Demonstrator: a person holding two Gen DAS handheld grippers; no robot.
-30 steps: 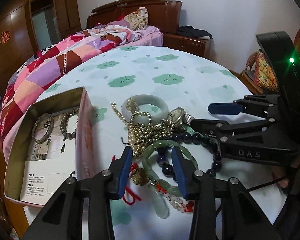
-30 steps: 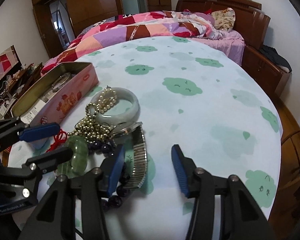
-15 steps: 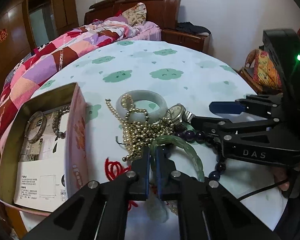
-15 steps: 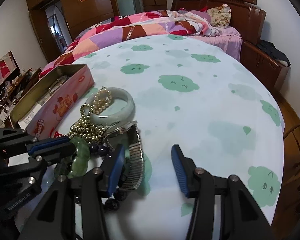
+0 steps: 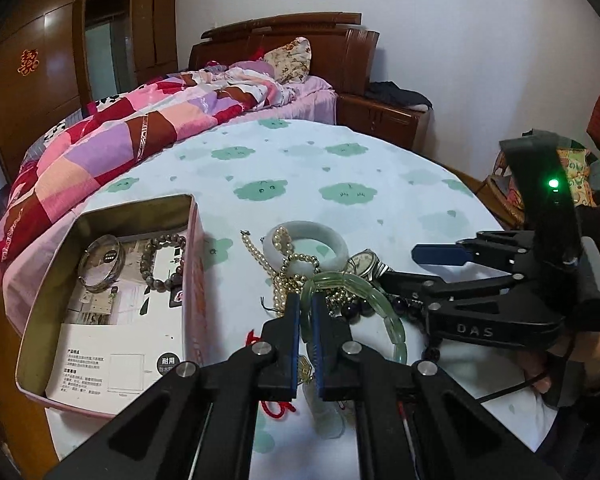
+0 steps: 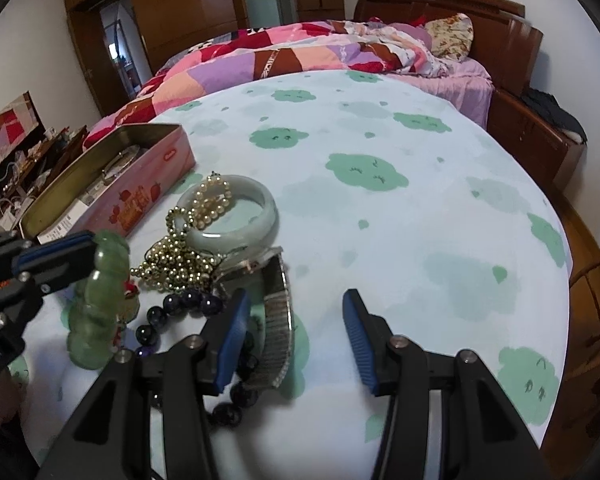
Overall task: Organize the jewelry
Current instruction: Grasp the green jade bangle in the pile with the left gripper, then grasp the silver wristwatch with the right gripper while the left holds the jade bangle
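My left tongs [image 5: 305, 322] clamp the green glass bangle [image 5: 374, 292]; right tongs [image 6: 296, 340] gape empty. Two bracelets sit in the tin [image 5: 112, 208]; the tangled pile [image 6: 188, 256] remains.

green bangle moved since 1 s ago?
Yes. The green bangle, clamped by the left hand-held gripper, now stands tilted up off the tablecloth, against the unmoved white bangle.

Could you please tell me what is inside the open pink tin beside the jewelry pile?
Inside the pink tin lie a silver bangle and a dark beaded bracelet, both resting on a printed paper sheet. The sheet covers the tin's floor, hiding anything beneath it.
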